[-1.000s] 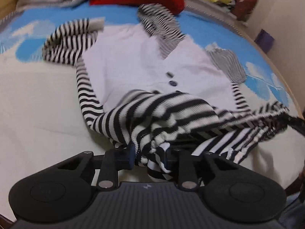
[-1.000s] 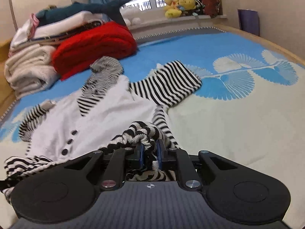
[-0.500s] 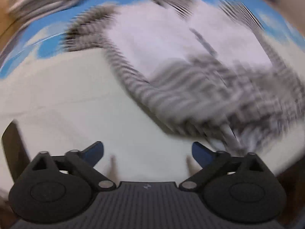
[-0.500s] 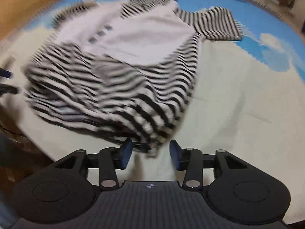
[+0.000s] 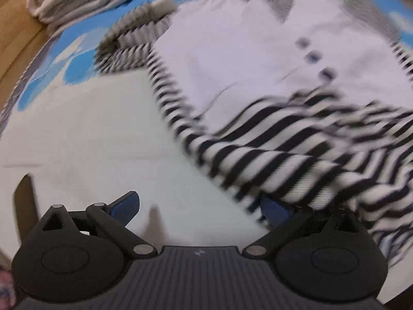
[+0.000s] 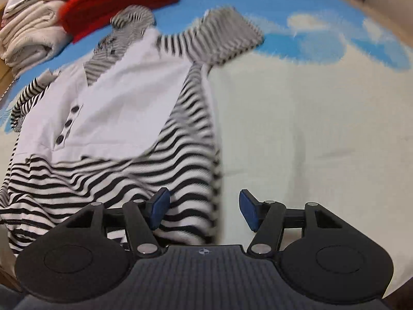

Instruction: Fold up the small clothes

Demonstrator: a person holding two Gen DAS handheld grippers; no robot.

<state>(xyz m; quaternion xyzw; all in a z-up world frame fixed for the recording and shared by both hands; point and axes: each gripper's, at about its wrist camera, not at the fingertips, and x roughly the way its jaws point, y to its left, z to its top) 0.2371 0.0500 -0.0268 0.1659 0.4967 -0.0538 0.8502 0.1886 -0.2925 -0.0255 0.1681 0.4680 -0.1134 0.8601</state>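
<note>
- I'm watching the striped garment (image 6: 111, 134) lying spread on the bedspread (image 6: 309, 129), collar toward 12 o'clock, striped hem toward 6 in the right wrist view.
- Left gripper (image 5: 201, 208) is standing wide apart, nothing pinched. Its jaws have just been opening. The hem is draping over the right-hand pad at about 4 o'clock; the bare sheet is showing between the jaws.
- Right gripper (image 6: 204, 208) is sitting partly apart and has just been opening. The hem edge is lying loose between the jaws, pads not pressing it.
- I'm judging the fabric soft, light and floppy: it's bunching at the hem and will be sagging if lifted from one point.
- I'm planning to pinch both hem corners, or a sleeve (image 6: 224, 33) cuff at 12 o'clock, and carry it low.
- Buttons (image 6: 68, 122) are showing along the white panel, so I'm avoiding clamping there.
- A folded stack (image 6: 31, 33) and a red knit (image 6: 121, 2) are sitting at 10–11 o'clock, clear of the fold.
</note>
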